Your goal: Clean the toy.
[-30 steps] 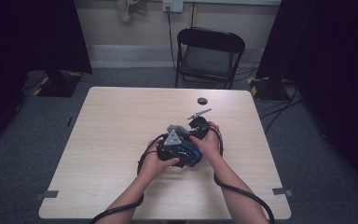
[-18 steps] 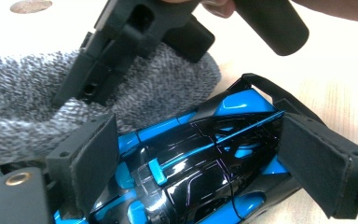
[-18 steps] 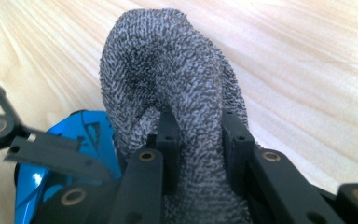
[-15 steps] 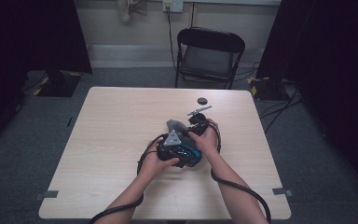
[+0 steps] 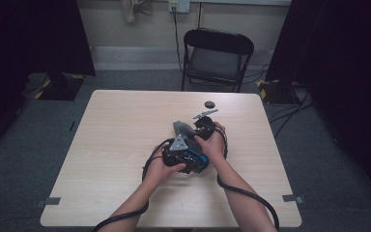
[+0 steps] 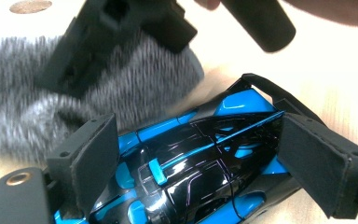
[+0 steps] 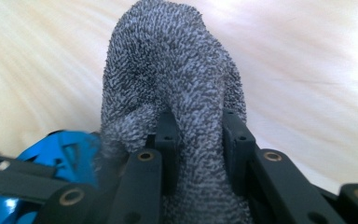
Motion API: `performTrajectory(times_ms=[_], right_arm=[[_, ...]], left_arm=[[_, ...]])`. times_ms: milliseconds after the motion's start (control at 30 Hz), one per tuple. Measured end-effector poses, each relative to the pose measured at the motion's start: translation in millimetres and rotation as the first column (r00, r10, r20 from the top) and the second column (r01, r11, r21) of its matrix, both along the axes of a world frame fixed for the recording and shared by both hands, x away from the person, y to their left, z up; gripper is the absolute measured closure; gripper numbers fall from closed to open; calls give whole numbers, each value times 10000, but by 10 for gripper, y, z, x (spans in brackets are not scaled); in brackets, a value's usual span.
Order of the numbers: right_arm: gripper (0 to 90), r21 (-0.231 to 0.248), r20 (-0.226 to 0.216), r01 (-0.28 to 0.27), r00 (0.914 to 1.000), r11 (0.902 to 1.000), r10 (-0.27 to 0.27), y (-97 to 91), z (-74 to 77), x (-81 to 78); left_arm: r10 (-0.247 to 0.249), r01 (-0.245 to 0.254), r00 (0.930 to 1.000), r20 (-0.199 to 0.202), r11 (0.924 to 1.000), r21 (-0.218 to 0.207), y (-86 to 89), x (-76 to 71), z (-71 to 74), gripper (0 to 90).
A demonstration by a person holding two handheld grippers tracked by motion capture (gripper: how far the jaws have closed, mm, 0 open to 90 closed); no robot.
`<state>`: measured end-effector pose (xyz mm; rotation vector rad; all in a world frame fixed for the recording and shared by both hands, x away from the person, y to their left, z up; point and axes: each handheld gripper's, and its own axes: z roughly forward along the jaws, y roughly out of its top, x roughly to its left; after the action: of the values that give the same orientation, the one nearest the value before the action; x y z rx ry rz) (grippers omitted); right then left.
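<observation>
1. Left gripper view: glossy blue-and-black toy car (image 6: 200,163), mid-table, clamped between the left gripper's (image 6: 214,161) padded jaws.
2. Nubbly grey terry cloth (image 7: 177,84), bunched, pinched by the right gripper (image 7: 198,140), beside the car.
3. Pale wood-grain table (image 5: 116,140); black folding chair (image 5: 217,58) beyond; grey carpet.

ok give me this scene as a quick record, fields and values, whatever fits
surface: light wooden table
left gripper: jaws either side of a blue and black toy car, pads against its sides
right gripper: shut on a grey terry cloth
cloth position: beside the car, bunched between the jaws
work in hand: looks like wiping the car with the cloth
other items: small dark round disc farther up the table
behind table: black folding chair
</observation>
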<state>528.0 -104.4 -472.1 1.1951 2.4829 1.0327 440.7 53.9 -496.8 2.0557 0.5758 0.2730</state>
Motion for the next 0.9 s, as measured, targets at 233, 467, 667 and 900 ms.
performTrajectory(times_ms=[233,467,667,900], right_arm=[[731,-435,108,-1222,9924,9915,1228,51,-29,-68],[738,-466,-30,-1706,9853,9842,1706,-52,-9,-125],[743,-536,-140,-1971,9804,9789,1967,-163,13,-186],[745,-368,-277,-2028,9790,9785,2018,-341,21,-266]], left_arm=[[10,-10,10000,0,10000,-22,0,0,-1,127],[12,-12,10000,-45,10000,-3,3,1,1,127],[33,-33,10000,-54,10000,-61,0,-1,-2,127],[6,-6,10000,-28,10000,-5,3,1,0,127]])
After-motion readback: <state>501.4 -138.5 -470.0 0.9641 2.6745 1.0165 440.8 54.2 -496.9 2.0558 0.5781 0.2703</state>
